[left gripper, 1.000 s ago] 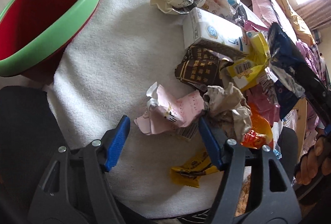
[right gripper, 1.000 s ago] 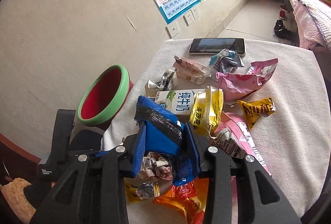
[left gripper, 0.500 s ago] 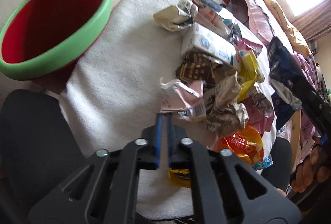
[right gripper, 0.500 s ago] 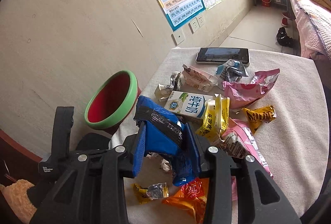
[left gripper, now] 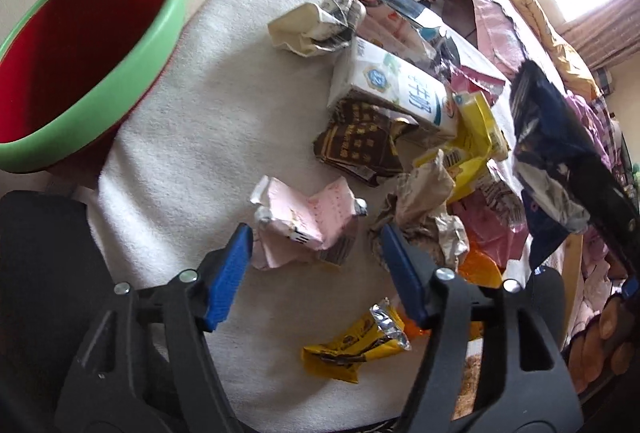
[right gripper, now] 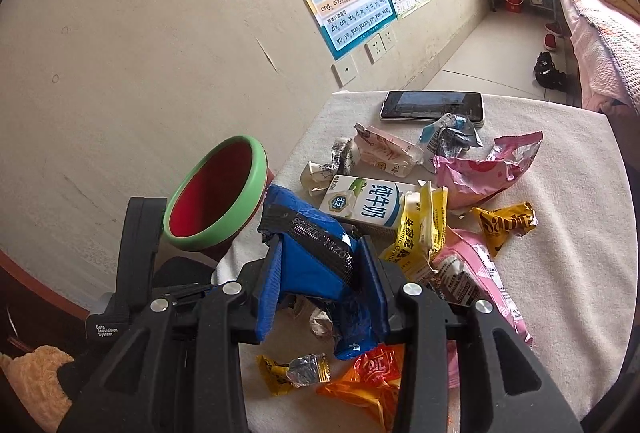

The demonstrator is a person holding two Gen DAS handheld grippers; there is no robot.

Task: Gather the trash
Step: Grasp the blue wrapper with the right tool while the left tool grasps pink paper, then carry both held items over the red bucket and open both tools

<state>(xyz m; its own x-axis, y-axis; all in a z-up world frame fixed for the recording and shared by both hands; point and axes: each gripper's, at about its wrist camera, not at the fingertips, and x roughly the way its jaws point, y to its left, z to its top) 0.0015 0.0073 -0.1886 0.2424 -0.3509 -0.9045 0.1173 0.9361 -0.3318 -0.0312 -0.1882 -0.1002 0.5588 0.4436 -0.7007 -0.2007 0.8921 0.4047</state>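
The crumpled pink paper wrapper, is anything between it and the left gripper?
Nothing visible: the crumpled pink paper wrapper lies just ahead of the open left gripper, bare white cloth between them. A crumpled brown paper wad sits right beside it.

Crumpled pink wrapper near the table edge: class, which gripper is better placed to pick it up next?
Left. The left gripper is open with the crumpled pink wrapper between its fingertips; the right gripper already clamps a blue wrapper.

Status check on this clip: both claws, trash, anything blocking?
Left claw open, straddling crumpled pink paper wrapper. Right claw shut on blue foil snack bag. Red bin with green rim unobstructed.
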